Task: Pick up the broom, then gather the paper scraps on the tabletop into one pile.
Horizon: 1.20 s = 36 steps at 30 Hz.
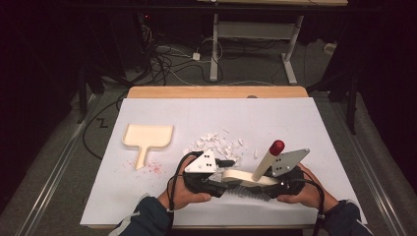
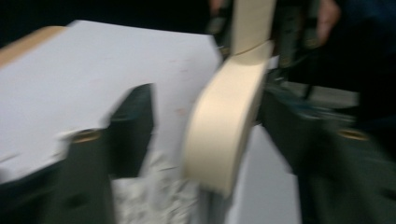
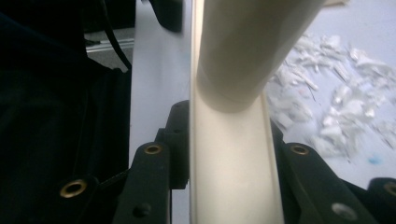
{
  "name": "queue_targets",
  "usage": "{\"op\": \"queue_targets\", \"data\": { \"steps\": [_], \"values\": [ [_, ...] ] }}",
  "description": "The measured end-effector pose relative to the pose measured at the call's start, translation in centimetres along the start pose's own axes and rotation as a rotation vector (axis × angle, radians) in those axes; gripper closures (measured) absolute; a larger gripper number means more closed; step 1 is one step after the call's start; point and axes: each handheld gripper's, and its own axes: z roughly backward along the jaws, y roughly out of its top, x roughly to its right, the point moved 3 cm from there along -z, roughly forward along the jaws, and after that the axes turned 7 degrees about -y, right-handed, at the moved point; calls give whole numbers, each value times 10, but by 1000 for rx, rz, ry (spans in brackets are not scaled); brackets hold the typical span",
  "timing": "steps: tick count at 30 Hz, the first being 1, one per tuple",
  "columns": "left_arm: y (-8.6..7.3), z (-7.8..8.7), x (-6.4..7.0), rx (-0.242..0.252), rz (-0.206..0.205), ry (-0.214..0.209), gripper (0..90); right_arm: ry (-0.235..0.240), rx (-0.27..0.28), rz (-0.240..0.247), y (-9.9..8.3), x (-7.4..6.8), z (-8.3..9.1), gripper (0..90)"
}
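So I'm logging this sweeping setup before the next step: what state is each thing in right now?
Brush: off the dustpan, bristles down on the sheet, handle tilted up.
Right claw: shut on the brush.
Left claw: open, jaws either side of the brush's end.
Dustpan: flat on the sheet, empty, untouched.
White scraps: loose pile, not yet swept up.

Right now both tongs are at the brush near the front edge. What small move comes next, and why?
Probably let the left tongs back off the brush. The right tongs are clamped on its cream body, while the left jaws stand apart around its end in the left gripper view. That would free the brush to sweep the white scraps toward the dustpan, which lies apart at the left.
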Motion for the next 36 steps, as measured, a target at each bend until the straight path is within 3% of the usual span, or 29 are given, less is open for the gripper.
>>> {"op": "queue_targets", "data": {
  "steps": [1,4,5,6,7,8,9,10,11,12,13,16,17,18,19,20,21,22,24,33,36],
  "values": [
    [-2,5,0,-2,-4,39,260,-7,-4,1,-1,1,1,681],
    [-12,24,-3,-15,-27,183,195,-72,-9,-32,-2,7,11,681],
    [-12,24,-3,-15,-27,183,189,-72,-9,-32,-2,7,11,681],
    [-24,38,-7,-21,-10,262,186,-113,18,-72,-2,13,20,680],
    [-31,46,-10,-30,-2,311,178,-133,29,-93,-2,16,25,681],
    [-39,54,-12,-40,10,346,172,-161,40,-105,-2,19,31,681],
    [-39,54,-12,-40,10,346,171,-188,50,-122,-2,23,37,680],
    [-47,62,-14,-42,23,372,165,-213,56,-141,-2,26,42,680],
    [-65,77,-18,-76,36,455,165,-247,58,-150,-3,29,47,680],
    [-74,84,-18,-82,47,482,165,-286,62,-163,-4,32,52,680],
    [-74,84,-18,-82,47,482,165,-286,62,-163,-4,32,52,680],
    [-97,100,-18,-113,84,559,166,-408,60,-209,-8,44,67,680],
    [-103,104,-18,-124,98,571,166,-408,60,-209,-8,44,67,680],
    [-114,112,-15,-146,100,615,166,-465,34,-216,-12,49,71,681],
    [-114,112,-15,-146,100,615,166,-465,34,-216,-12,49,71,681],
    [-126,117,-10,-155,132,630,166,-530,7,-221,-15,54,73,681],
    [-126,117,-10,-155,132,630,166,-553,-5,-220,-17,56,74,681],
    [-135,120,-4,-178,169,635,166,-568,-12,-227,-19,57,74,681],
    [-142,124,-2,-196,188,636,166,-605,-37,-229,-22,62,75,681],
    [-151,129,-1,-214,212,660,166,-669,-75,-278,-35,86,67,681],
    [-152,128,-3,-221,214,657,166,-694,-99,-272,-36,93,61,682]
  ]
}}
